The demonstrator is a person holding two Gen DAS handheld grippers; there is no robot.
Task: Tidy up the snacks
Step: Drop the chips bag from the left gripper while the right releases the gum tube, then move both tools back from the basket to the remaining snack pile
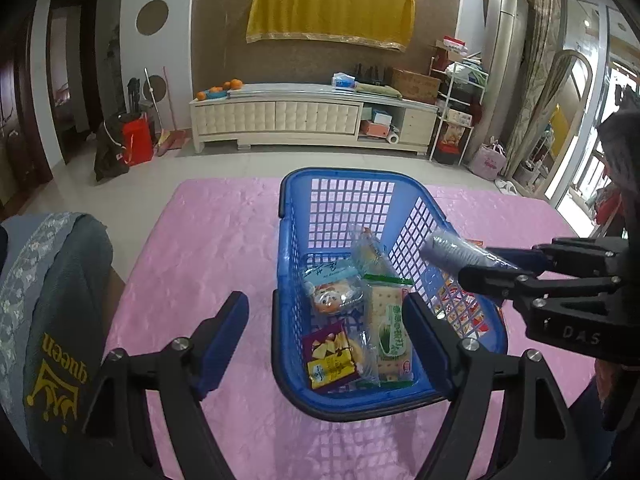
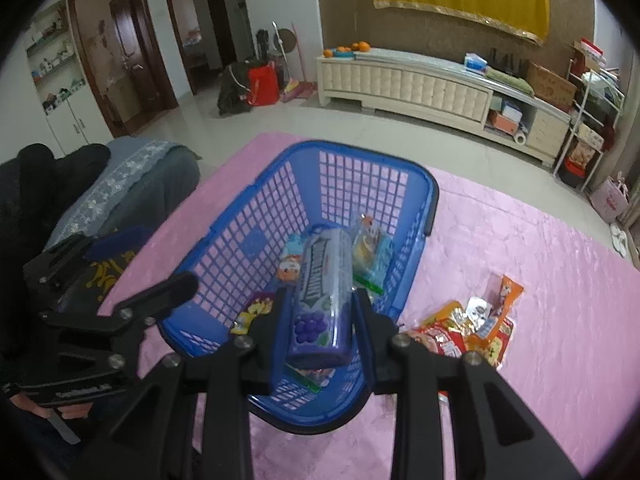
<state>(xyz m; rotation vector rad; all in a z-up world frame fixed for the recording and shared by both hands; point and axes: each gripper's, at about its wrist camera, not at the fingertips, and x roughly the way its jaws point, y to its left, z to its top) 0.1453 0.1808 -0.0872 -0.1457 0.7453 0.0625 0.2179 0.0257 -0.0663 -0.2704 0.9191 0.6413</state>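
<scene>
The purple snack tube (image 2: 320,300), a grape-printed cylinder, sits clamped between the two pads of the right gripper (image 2: 320,320), hanging over the near end of the blue basket (image 2: 248,208). It looks light and fairly stiff, with a smooth glossy wrap that could slip, so a hold across its middle, as now, seems the safest place. The jaws are closed down to the tube's width and press on both its sides. In the left wrist view the same tube (image 1: 452,252) pokes in from the right above the basket's wall. The left gripper (image 1: 326,316) is spread wide and holds nothing; its right finger stands over the basket's interior, its left finger over the pink cloth (image 1: 192,248). Inside the basket lie flat packets, among them a green cracker pack (image 1: 390,332) and a purple-yellow sachet (image 1: 330,356). Beyond, to the right on the cloth, a loose heap of orange and red packets (image 2: 476,328) awaits sorting.
</scene>
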